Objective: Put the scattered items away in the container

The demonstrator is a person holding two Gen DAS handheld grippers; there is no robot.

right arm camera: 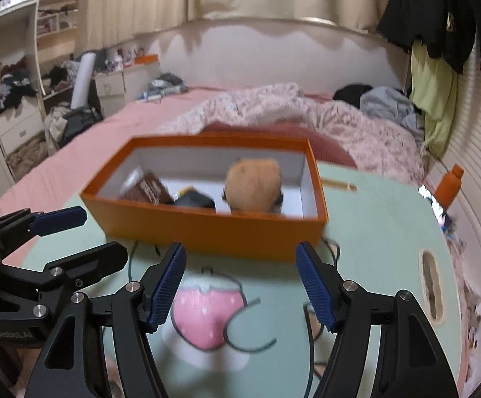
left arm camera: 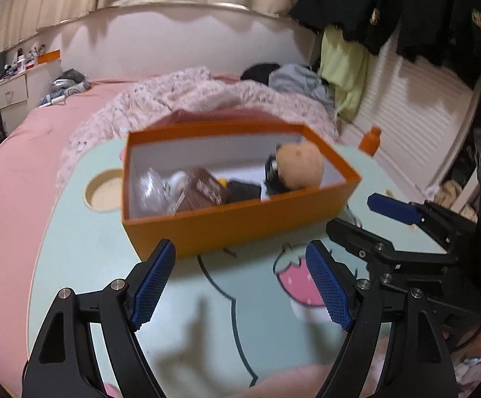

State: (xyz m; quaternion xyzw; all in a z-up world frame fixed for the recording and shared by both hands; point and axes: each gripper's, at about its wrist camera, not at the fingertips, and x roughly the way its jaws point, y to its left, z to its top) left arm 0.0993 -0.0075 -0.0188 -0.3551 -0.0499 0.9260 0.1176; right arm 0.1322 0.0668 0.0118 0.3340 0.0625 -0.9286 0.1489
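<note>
An open orange box (left arm camera: 240,222) (right arm camera: 207,229) stands on a mint-green lap table (left arm camera: 207,315) (right arm camera: 373,232). Inside lie a tan plush toy (left arm camera: 302,165) (right arm camera: 253,185), a brown packet (left arm camera: 204,192) (right arm camera: 147,190), a black item (left arm camera: 243,190) (right arm camera: 194,200) and a clear plastic piece (left arm camera: 152,189). My left gripper (left arm camera: 240,285) is open and empty, just in front of the box. My right gripper (right arm camera: 240,285) is open and empty, also in front of the box. Each gripper shows in the other's view: right one (left arm camera: 356,219), left one (right arm camera: 91,235).
An orange bottle (left arm camera: 370,141) (right arm camera: 450,185) stands at the table's far right. The table has a round cup recess (left arm camera: 104,192) and a handle slot (right arm camera: 432,292). A thin black cable (right arm camera: 310,325) lies near the front. The table sits on a pink bed with a rumpled quilt (right arm camera: 290,109).
</note>
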